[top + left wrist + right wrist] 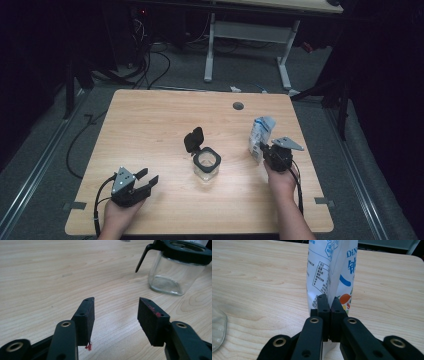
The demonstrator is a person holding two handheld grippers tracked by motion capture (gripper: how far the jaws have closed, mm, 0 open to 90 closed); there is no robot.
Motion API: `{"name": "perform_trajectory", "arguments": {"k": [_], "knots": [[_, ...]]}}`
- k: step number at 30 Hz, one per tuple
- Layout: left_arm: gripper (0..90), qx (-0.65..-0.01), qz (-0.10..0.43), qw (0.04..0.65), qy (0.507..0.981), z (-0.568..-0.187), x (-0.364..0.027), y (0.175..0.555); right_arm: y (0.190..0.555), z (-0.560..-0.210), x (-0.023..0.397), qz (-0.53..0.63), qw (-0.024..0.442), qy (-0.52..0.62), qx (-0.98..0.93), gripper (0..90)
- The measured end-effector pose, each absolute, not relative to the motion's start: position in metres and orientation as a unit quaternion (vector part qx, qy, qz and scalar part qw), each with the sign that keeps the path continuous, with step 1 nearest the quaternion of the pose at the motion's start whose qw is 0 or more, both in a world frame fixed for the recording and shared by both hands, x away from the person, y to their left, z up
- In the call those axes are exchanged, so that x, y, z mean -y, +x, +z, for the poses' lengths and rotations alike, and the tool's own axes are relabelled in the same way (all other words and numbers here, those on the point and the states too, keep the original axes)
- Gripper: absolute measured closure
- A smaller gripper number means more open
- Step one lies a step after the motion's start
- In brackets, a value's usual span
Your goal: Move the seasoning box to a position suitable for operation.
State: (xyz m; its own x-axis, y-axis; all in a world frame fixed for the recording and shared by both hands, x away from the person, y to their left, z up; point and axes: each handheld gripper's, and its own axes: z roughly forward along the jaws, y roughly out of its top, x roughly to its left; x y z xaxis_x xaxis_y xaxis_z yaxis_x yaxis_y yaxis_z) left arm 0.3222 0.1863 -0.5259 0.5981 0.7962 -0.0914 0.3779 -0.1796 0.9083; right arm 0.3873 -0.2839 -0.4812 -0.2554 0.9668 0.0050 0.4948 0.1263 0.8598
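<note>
Jar point(206, 164) of clear glass, square with a black rim and its black flip lid point(193, 139) standing open, sits near the middle of the wooden counter point(150, 125) and serves as landmark. To the right of the jar, a white pouch point(260, 135) with blue print stands upright, and the right gripper point(263, 150) has its jaws closed on the pouch's lower edge, the person's right hand point(281, 181) behind it. To the left of the jar and nearer the person, the left gripper point(148, 179) rests low over the counter in the left hand point(120, 214), its jaws spread apart with nothing between them.

The high view gives the whole layout: both hands, the jar between them, and a round grommet hole point(238, 106) beyond the jar. The right gripper view shows what that cannot: the pouch point(332, 272) pinched flat between the two black pads at its bottom seam, with its printed table and a blue stripe readable as shapes, and a sliver of the jar's glass point(218, 327) at the left edge. The left gripper view shows the open pads over bare wood, specks of red on them, and the jar point(175, 275) well ahead and to the right of the jaws, apart from them.
</note>
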Motion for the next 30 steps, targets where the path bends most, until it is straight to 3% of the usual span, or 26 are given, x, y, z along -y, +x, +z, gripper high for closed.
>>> {"name": "perform_trajectory", "arguments": {"k": [15, 30], "knots": [[42.7, -0.379, 0.207, 0.508, 0.745, -0.527, -0.184, 0.321, 0.366, -0.477, 0.281, 0.397, 0.298, 0.507, -0.704, 89.9], [42.0, -0.376, 0.211, 0.51, 0.744, -0.528, -0.183, 0.322, 0.344, -0.468, 0.286, 0.407, 0.255, 0.5, -0.721, 90.0]]}}
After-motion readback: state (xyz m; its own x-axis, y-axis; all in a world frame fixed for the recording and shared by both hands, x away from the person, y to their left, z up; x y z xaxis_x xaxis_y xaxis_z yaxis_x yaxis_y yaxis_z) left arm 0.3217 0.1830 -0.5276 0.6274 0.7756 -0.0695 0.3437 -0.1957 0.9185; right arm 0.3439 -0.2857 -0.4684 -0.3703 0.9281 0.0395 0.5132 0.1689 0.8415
